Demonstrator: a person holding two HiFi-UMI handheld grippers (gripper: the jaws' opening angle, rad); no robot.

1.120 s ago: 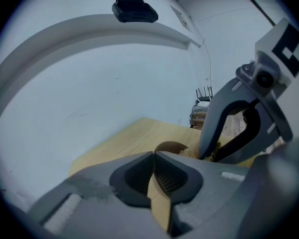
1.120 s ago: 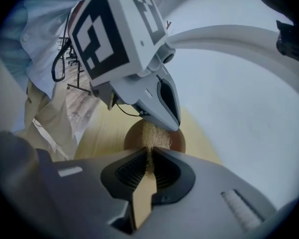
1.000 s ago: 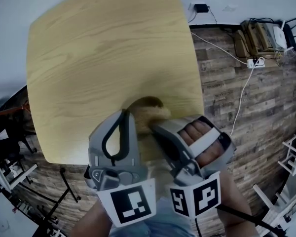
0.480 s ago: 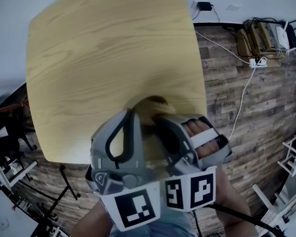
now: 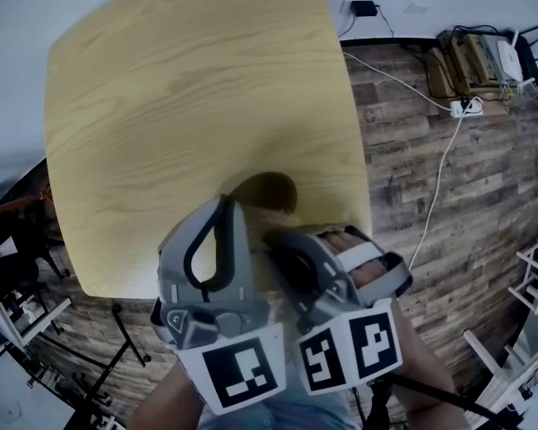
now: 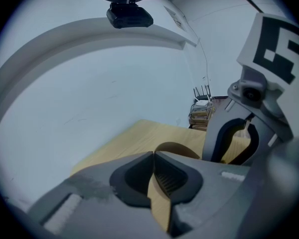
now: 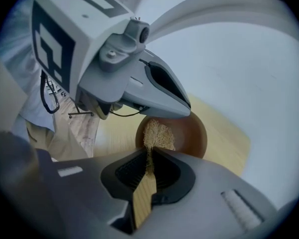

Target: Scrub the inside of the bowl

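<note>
A brown bowl (image 5: 267, 189) stands near the front edge of the light wooden table (image 5: 179, 106), half hidden by both grippers. My left gripper (image 5: 231, 208) is shut on the bowl's rim; in the left gripper view its jaws (image 6: 153, 156) meet just before the curved rim (image 6: 178, 148). My right gripper (image 7: 149, 156) is shut on a tan fibrous scrubber (image 7: 157, 135). The scrubber pokes down into the bowl (image 7: 192, 138). The left gripper's tip (image 7: 185, 109) rests at the bowl's far rim in the right gripper view. In the head view the right gripper (image 5: 280, 237) sits at the bowl's near right.
The table's front edge (image 5: 117, 292) and right edge lie close to the bowl. Beyond is plank floor (image 5: 448, 240) with a white cable and power strip (image 5: 464, 110), and a router on boxes (image 5: 484, 61). Chair legs (image 5: 18, 312) stand at the left.
The right gripper with the scrubber has drawn back toward me from deeper in the bowl, so more of the bowl's dark inside shows. The left gripper has stayed in place.
</note>
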